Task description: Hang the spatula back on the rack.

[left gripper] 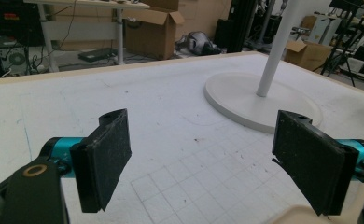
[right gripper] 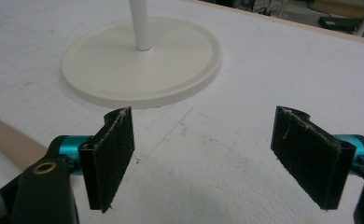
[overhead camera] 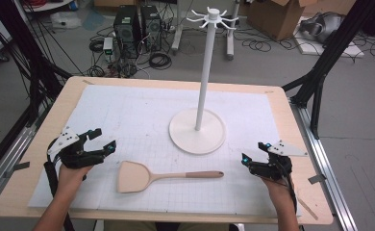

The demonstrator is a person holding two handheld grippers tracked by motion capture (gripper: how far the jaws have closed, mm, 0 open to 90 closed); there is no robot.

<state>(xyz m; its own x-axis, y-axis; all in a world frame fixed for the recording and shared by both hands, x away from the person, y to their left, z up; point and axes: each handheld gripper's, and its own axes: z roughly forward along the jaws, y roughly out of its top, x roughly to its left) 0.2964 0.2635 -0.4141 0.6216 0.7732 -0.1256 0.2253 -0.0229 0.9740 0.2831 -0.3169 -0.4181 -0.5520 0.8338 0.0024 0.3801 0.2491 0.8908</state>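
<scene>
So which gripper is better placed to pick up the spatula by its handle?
Probably the right gripper: the tan wooden spatula lies with its handle end toward it, and the handle shows beside its open jaws in the right gripper view. The left gripper, also open, sits nearer the blade.

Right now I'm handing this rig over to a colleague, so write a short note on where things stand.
Left gripper: fingers open, nothing between them, just left of the spatula's blade.
Right gripper: fingers open, nothing between them, just right of the handle's tip.
Spatula: flat on the mat, blade left, handle right.
Hook stand: upright behind the spatula; hooks bare.
Done: nothing lifted.
Left: probably to grasp the spatula and hang it on the stand.
</scene>
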